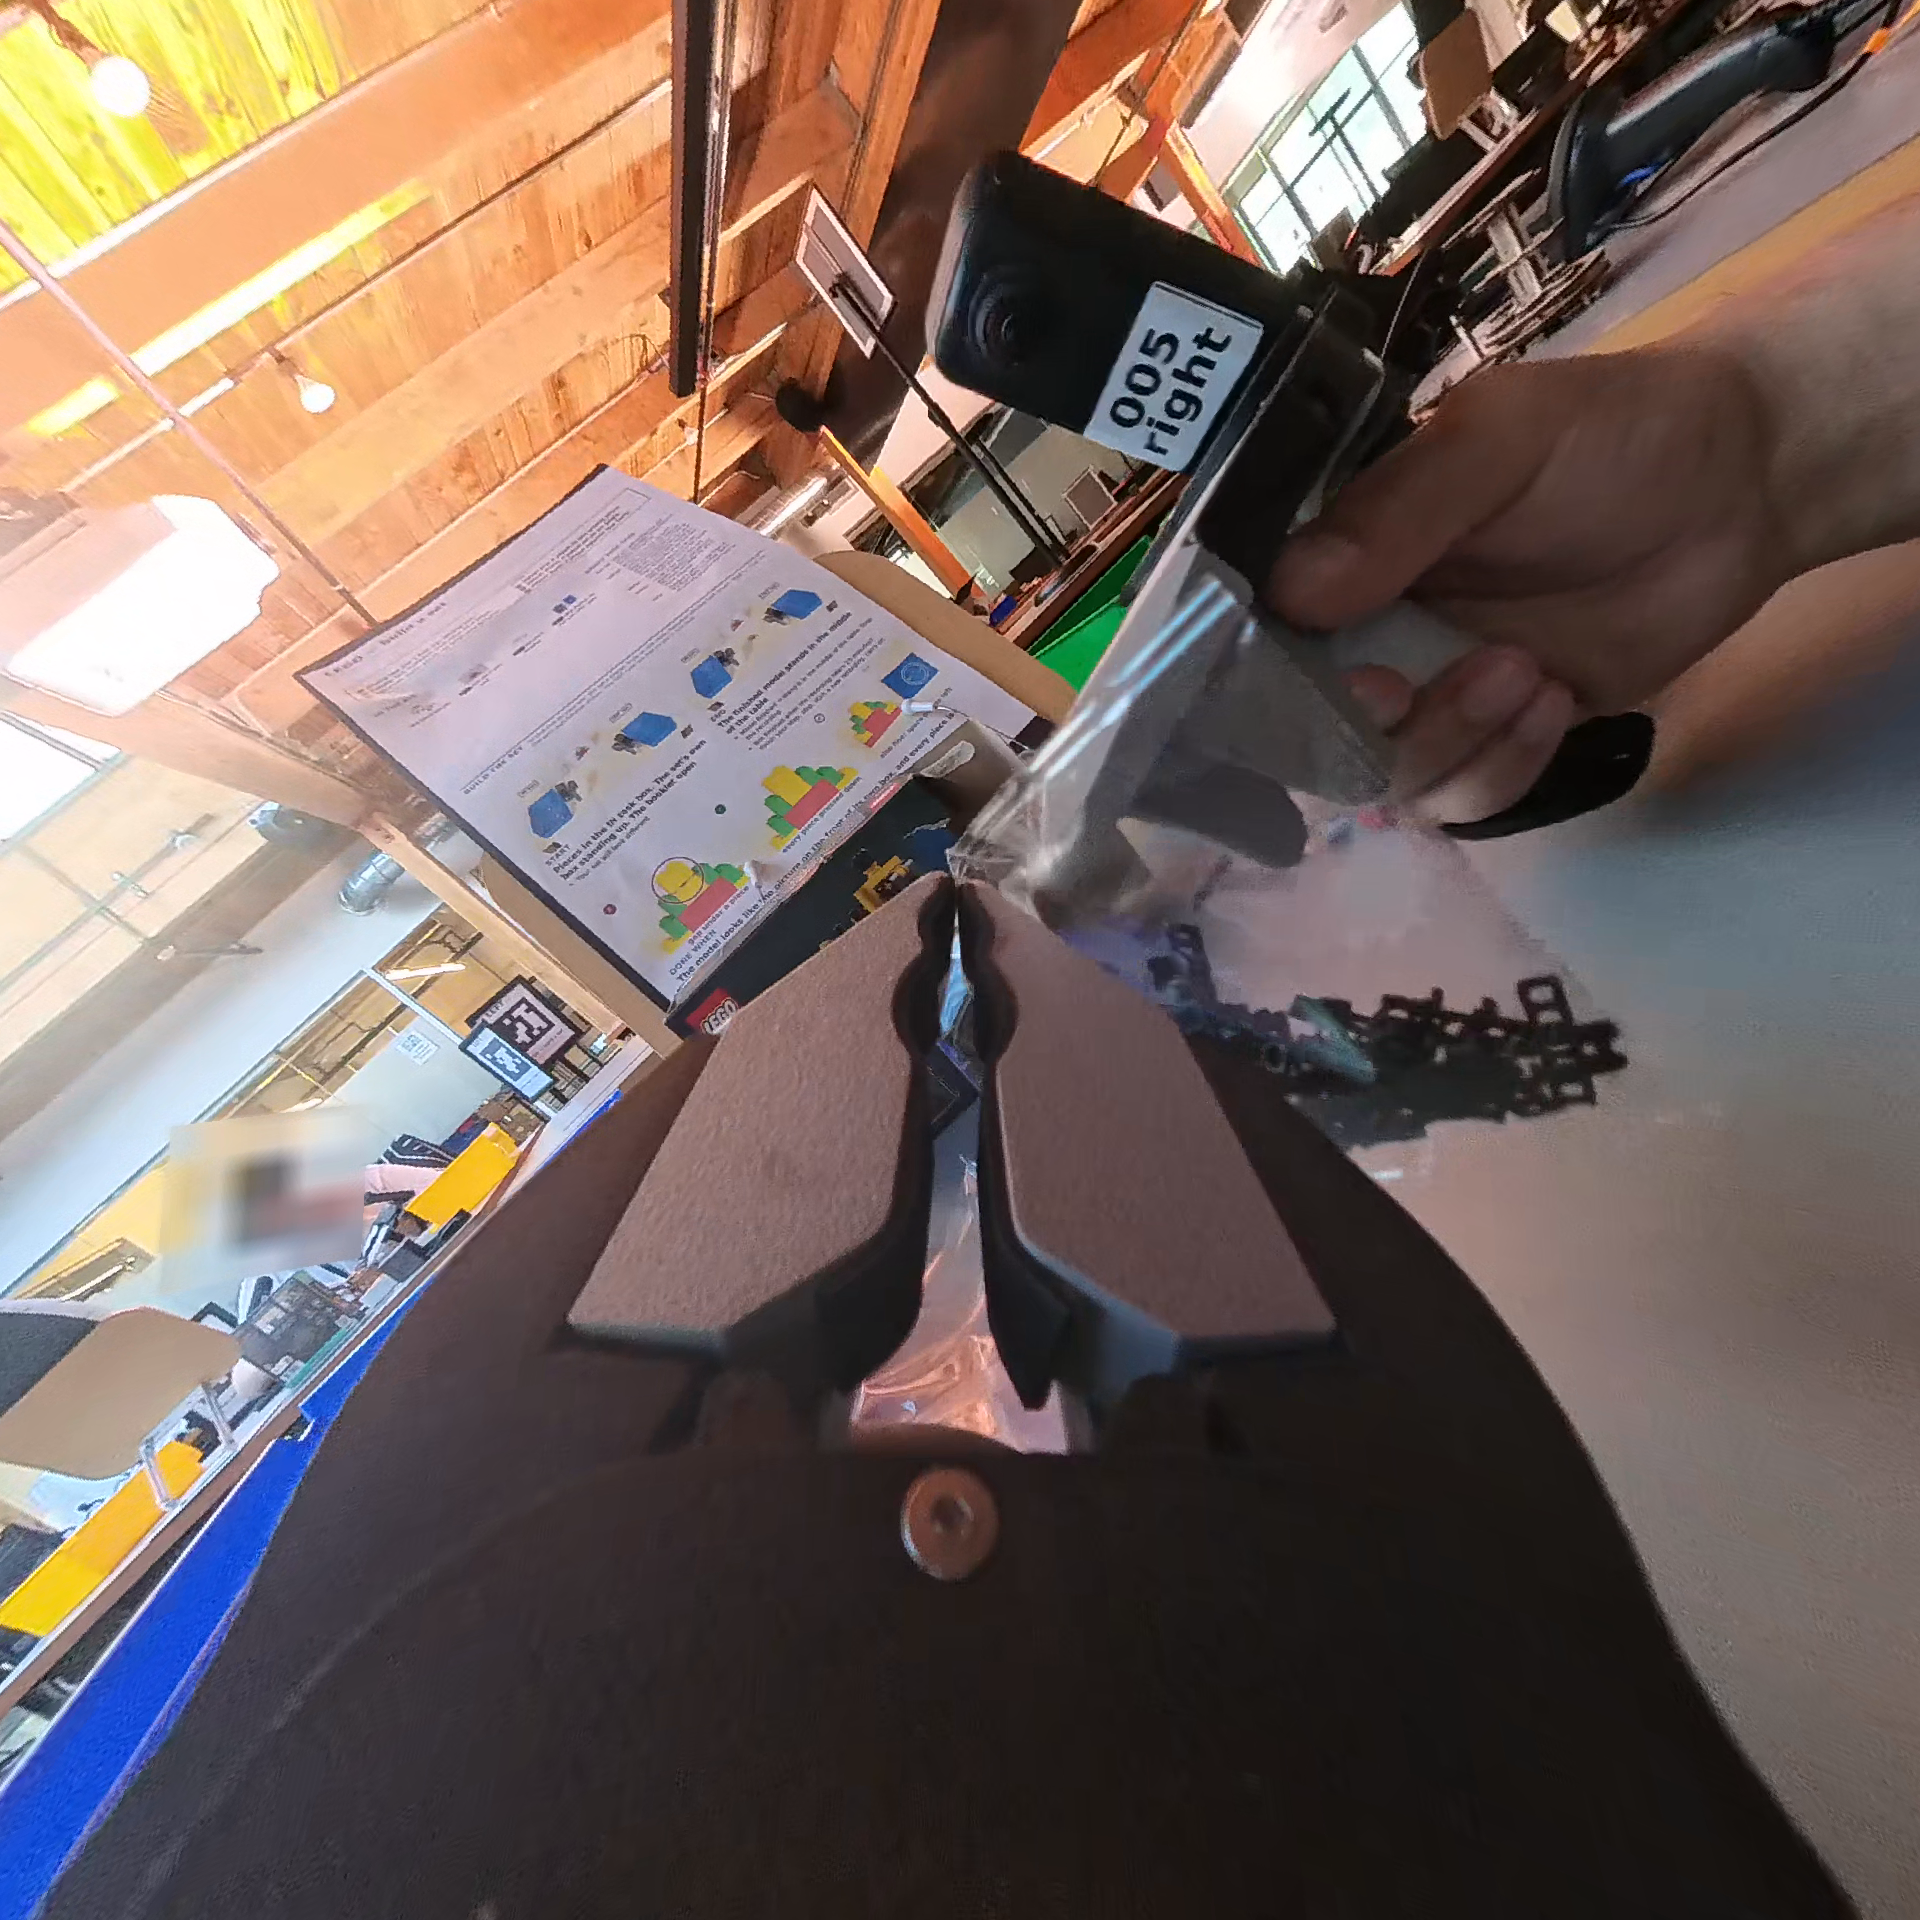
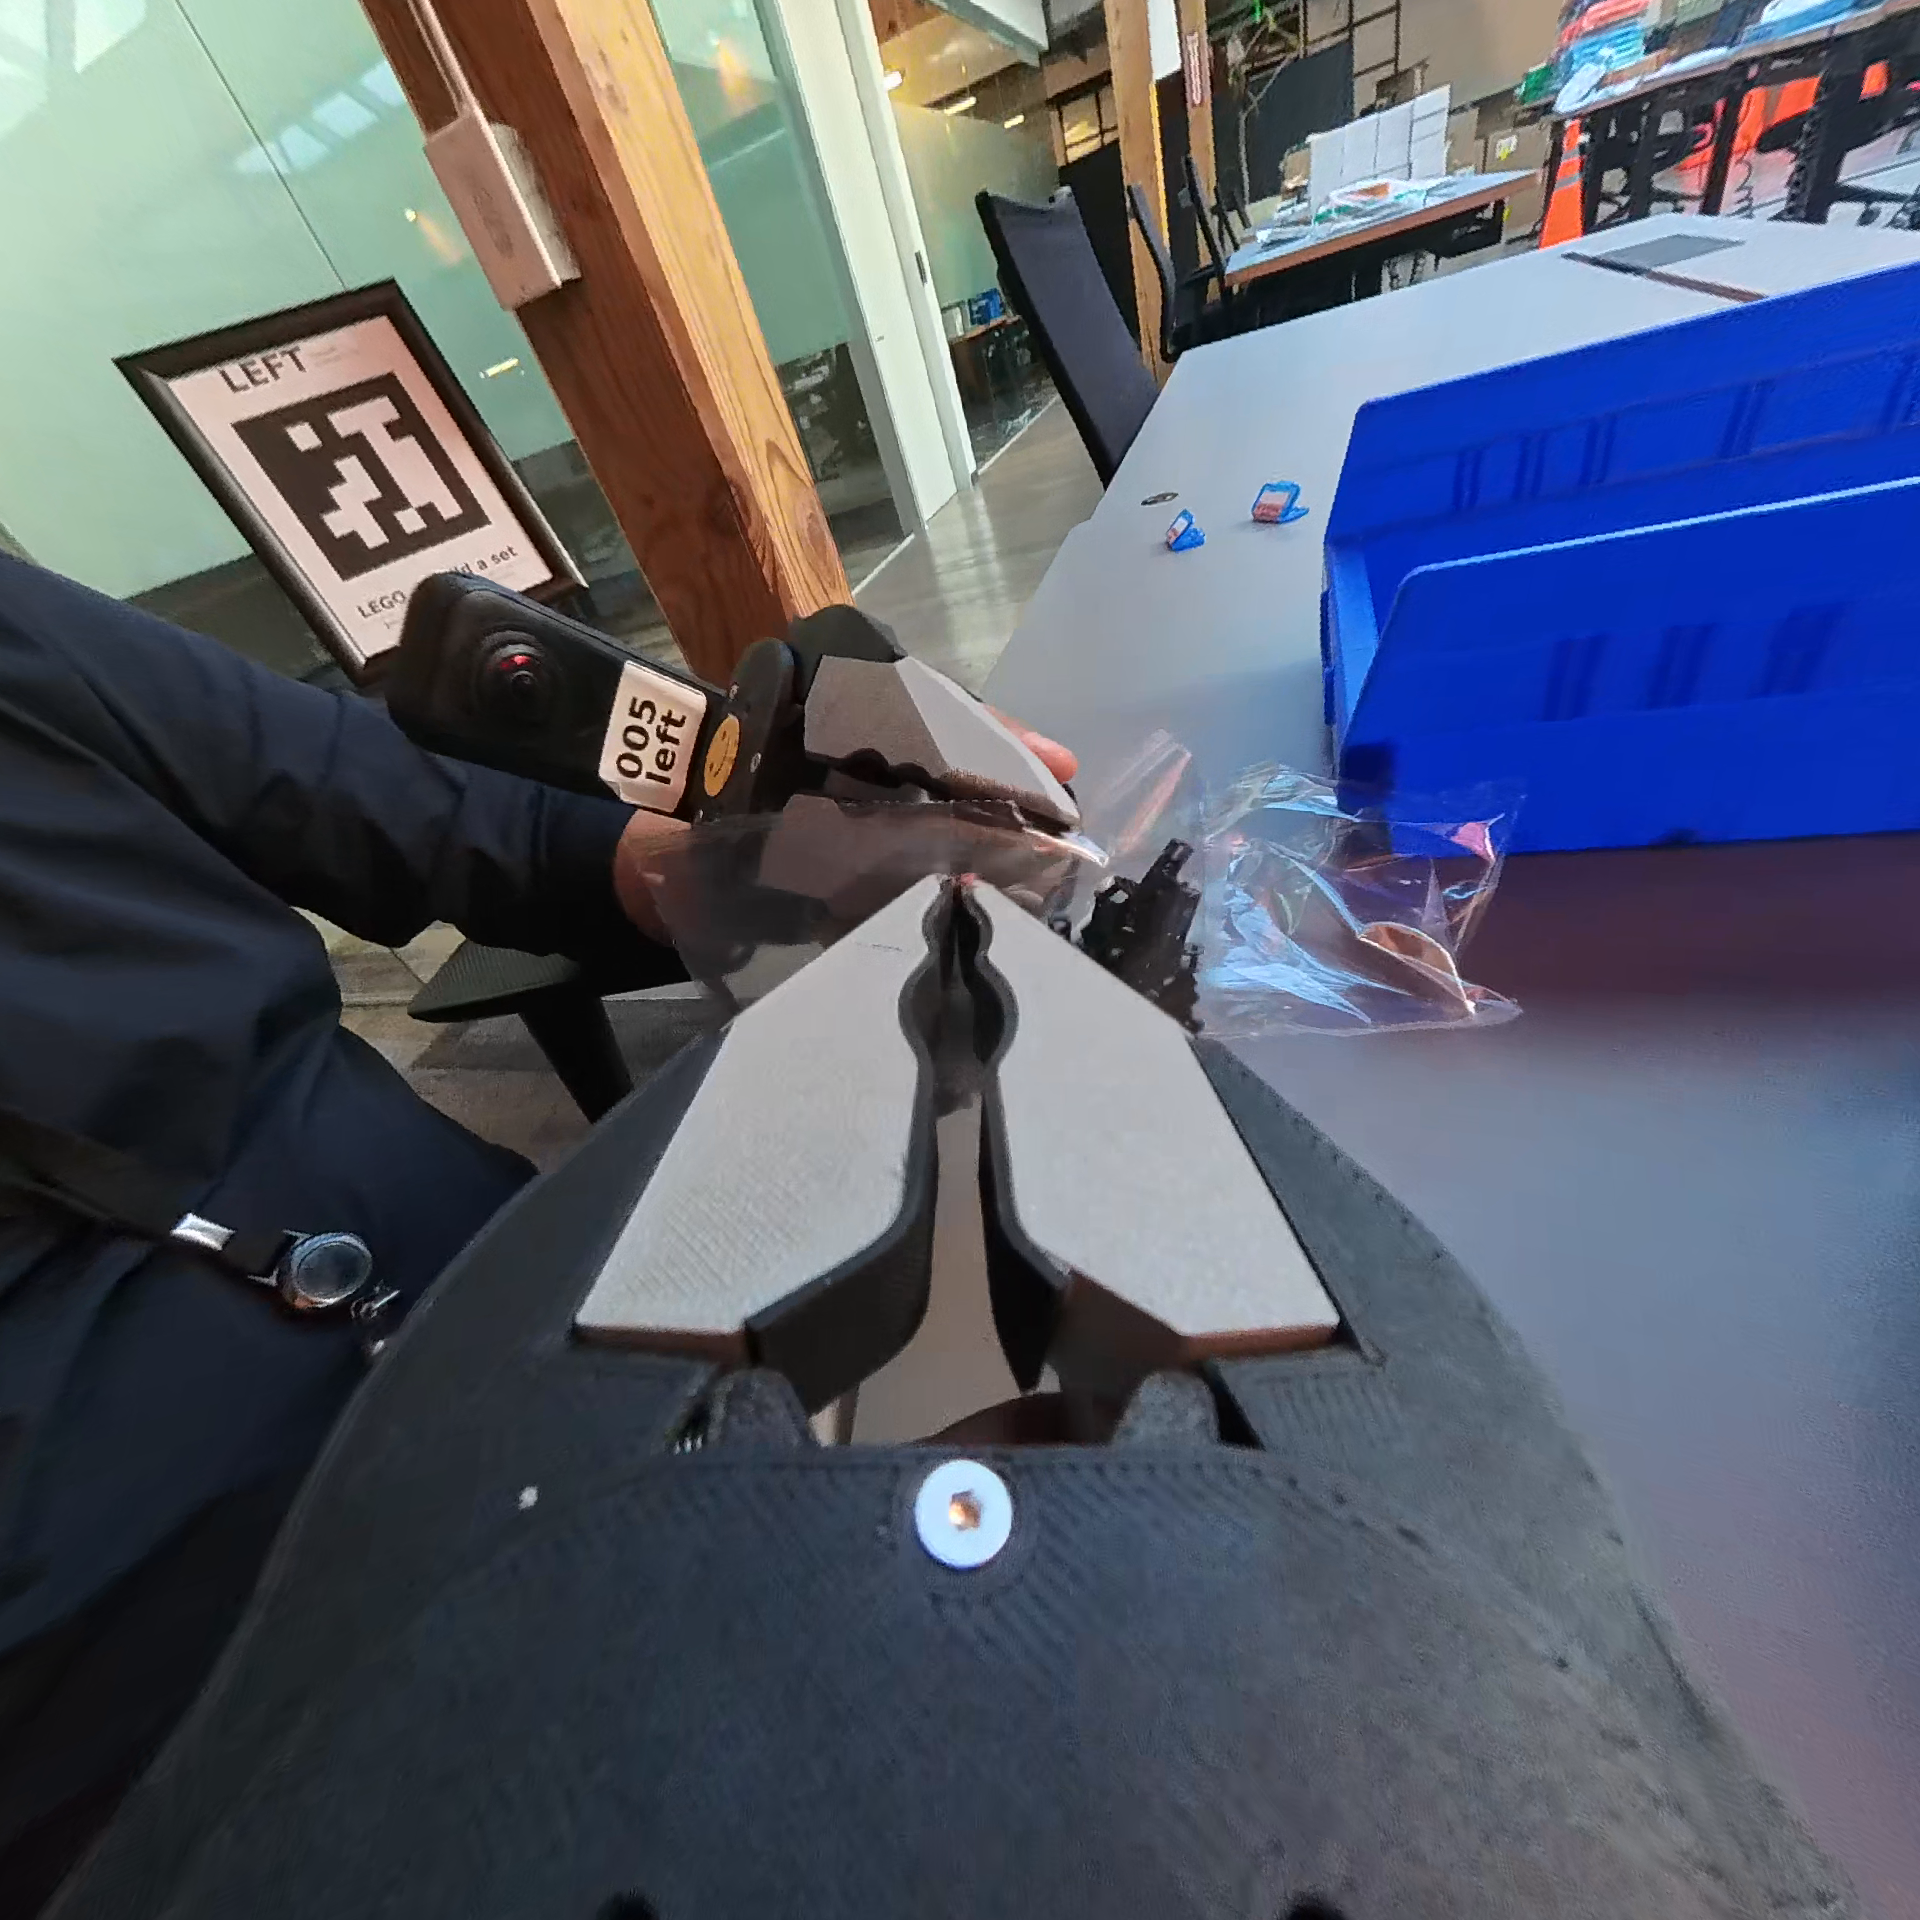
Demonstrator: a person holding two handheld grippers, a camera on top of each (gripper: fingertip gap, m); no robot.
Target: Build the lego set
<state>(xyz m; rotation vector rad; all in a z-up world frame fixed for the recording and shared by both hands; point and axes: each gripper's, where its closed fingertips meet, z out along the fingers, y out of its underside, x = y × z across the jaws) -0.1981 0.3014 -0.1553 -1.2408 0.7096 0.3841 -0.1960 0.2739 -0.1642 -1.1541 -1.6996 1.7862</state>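
A clear plastic bag (image 2: 1351, 914) holding several black Lego pieces (image 2: 1143, 925) hangs just above the grey table (image 2: 1714, 1299). My left gripper (image 1: 954, 904) is shut on one edge of the bag, and the film runs between its fingers. In the right wrist view the left gripper (image 2: 1049, 816) pinches the bag's corner. My right gripper (image 2: 956, 888) is shut on the bag's film close beside it. In the left wrist view the right gripper (image 1: 1049, 883) is wrapped in the bag (image 1: 1351, 935), with the black pieces (image 1: 1455, 1049) low in it.
A blue bin (image 2: 1621, 582) stands on the table at the right. Two small blue pieces (image 2: 1278, 502) lie beyond it. A printed instruction sheet (image 1: 665, 707) leans behind the dark Lego box (image 1: 810, 935). The person's dark sleeve (image 2: 260, 779) is at the left. My left and right fingertips are right by each other.
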